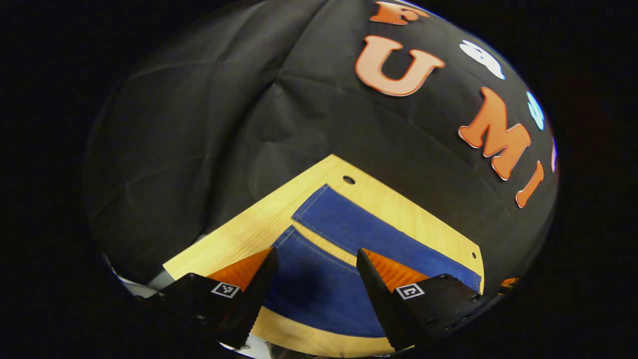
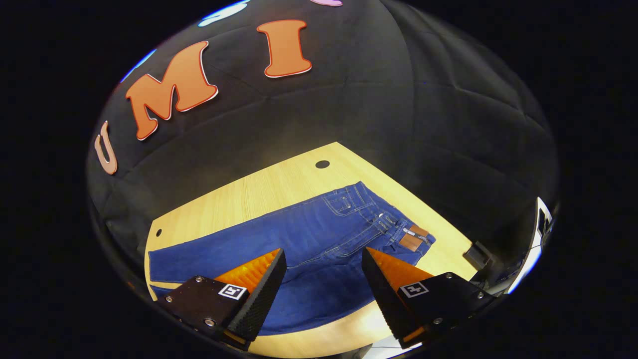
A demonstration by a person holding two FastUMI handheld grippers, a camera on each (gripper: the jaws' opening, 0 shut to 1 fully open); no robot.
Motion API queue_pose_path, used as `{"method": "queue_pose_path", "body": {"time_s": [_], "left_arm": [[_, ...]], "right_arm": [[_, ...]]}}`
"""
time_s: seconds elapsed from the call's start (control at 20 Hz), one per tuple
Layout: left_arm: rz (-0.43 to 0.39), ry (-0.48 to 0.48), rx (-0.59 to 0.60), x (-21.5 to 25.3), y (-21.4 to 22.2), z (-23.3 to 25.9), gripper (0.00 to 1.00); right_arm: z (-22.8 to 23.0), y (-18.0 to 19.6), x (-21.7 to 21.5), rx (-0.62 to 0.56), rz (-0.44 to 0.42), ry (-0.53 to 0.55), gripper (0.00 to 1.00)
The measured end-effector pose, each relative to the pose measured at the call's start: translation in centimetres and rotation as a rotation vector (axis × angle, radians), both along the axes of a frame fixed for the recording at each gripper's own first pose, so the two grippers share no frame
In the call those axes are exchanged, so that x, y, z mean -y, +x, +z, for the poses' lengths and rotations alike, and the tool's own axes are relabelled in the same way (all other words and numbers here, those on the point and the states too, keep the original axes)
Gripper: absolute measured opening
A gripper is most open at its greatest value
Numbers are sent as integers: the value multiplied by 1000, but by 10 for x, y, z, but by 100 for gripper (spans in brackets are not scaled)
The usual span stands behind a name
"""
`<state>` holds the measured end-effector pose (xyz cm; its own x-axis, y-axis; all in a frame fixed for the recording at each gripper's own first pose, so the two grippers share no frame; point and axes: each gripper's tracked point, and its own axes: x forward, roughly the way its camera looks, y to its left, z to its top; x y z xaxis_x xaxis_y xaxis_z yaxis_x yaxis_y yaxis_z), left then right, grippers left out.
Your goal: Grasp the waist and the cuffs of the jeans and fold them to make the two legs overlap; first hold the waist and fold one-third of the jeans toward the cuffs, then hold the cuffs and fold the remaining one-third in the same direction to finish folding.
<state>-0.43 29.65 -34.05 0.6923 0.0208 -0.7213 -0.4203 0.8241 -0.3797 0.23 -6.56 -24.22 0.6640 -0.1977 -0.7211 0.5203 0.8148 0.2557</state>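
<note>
The wooden table [image 2: 279, 189] is lit brightly and evenly from above while the surroundings are left dim, straight edges are bowed by fisheye distortion toward the rims, and a glare patch is seen near the table's front edge.

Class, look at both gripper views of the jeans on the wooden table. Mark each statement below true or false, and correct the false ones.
1. The jeans lie spread flat on the wooden table, not yet folded. True.
2. The left hand-held gripper is clamped on a cuff. False: its fingers stand apart above the legs, holding nothing.
3. A brown leather patch sits at the waistband. True.
4. The two legs already overlap fully. False: a strip of bare table shows between them near the cuffs.
5. The right hand-held gripper is open above the jeans. True.
</note>
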Motion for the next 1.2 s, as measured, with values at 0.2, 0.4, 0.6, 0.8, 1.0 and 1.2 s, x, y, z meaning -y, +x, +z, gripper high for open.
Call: {"method": "queue_pose_path", "body": {"time_s": [0.2, 0.4, 0.6, 0.8, 1.0, 1.2], "left_arm": [[94, -182, -132, -11, -22, -48, 97], [201, -358, -256, -7, -50, -83, 98], [343, -488, -317, -4, -61, -100, 97], [443, -582, -323, -5, -70, -108, 99], [497, -606, -280, -10, -60, -114, 84], [425, -603, -243, -6, -38, -113, 81]], "right_arm": [[-2, 0, -8, -15, -25, 73, 96], [-17, 2, -4, -39, -59, 211, 96], [-37, 3, 5, -51, -127, 379, 96], [-58, -3, 30, -77, -160, 405, 96], [-68, 0, 47, -65, -218, 431, 96], [-74, 1, 49, -68, -232, 464, 96]]}}
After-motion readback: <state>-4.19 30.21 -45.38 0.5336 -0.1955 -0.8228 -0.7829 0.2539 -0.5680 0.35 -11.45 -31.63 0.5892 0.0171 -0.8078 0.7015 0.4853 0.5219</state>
